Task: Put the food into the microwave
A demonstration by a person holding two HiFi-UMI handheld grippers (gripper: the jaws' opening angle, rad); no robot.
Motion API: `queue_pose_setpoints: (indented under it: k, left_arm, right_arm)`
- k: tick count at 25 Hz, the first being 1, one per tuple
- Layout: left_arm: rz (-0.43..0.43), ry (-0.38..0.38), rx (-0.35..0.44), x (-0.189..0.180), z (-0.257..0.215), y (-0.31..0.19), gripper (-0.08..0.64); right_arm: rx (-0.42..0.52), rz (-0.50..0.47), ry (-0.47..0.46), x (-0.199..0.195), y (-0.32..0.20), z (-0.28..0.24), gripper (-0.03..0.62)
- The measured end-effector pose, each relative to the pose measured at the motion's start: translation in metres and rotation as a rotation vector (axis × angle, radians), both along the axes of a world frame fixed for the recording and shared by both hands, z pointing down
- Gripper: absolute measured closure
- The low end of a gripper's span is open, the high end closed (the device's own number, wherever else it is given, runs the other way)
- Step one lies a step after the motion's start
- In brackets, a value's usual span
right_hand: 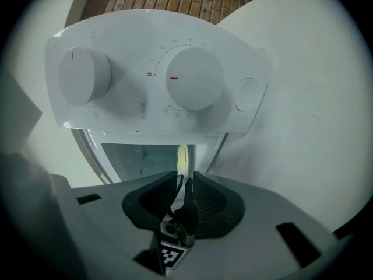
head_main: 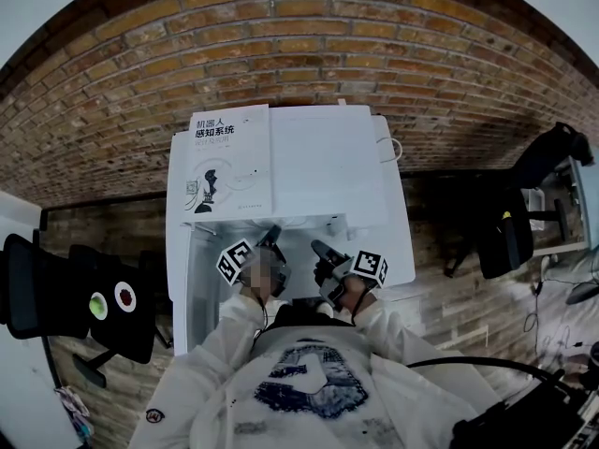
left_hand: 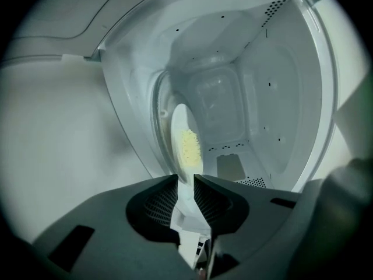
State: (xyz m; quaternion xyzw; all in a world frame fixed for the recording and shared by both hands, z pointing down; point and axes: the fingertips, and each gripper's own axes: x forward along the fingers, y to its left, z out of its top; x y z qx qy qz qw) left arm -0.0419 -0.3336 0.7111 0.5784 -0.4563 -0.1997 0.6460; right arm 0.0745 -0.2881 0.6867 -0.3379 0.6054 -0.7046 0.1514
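A white microwave (head_main: 318, 162) stands right in front of me, and its cavity (left_hand: 274, 98) is open. A white plate (left_hand: 184, 139) carries yellow food (left_hand: 189, 146) and appears edge-on inside the opening. My left gripper (left_hand: 185, 181) is shut on the plate's near rim. My right gripper (right_hand: 185, 177) is shut on the same plate (right_hand: 182, 156), just below the control panel (right_hand: 134, 107) with its two knobs. In the head view both grippers, left (head_main: 272, 236) and right (head_main: 320, 248), sit side by side at the microwave's front.
A book (head_main: 231, 162) lies on top of the microwave. The white open door (head_main: 179, 279) juts out at the left. Black office chairs stand at the left (head_main: 75, 297) and at the right (head_main: 505, 237). Brick (head_main: 299, 45) surrounds the unit.
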Motion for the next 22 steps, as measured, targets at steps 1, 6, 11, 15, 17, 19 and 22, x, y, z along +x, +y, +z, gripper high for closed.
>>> queue_pose_setpoints:
  k: [1, 6, 11, 15, 17, 19, 22]
  left_arm:
    - [0.005, -0.012, 0.001, -0.001, 0.001, 0.001, 0.486]
    - [0.037, -0.048, 0.029, 0.001, -0.008, 0.009, 0.486]
    - [0.132, -0.211, 0.118, 0.005, -0.034, 0.027, 0.486]
    - [0.217, -0.341, 0.222, 0.011, -0.066, 0.042, 0.488]
    - [0.257, -0.435, 0.281, 0.011, -0.082, 0.049, 0.489]
    - [0.285, -0.536, 0.335, 0.010, -0.099, 0.054, 0.505]
    - [0.334, -0.648, 0.419, 0.015, -0.126, 0.061, 0.541]
  right_arm:
    - [0.004, -0.004, -0.001, 0.000, 0.001, -0.001, 0.500]
    - [0.019, -0.018, 0.011, 0.001, 0.005, -0.008, 0.500]
    - [0.116, -0.067, 0.113, 0.001, 0.013, -0.031, 0.513]
    - [0.206, -0.098, 0.176, 0.006, 0.018, -0.054, 0.525]
    - [0.232, -0.105, 0.204, 0.010, 0.021, -0.062, 0.533]
    - [0.255, -0.108, 0.233, 0.014, 0.024, -0.071, 0.544]
    - [0.332, -0.126, 0.299, 0.018, 0.029, -0.091, 0.552]
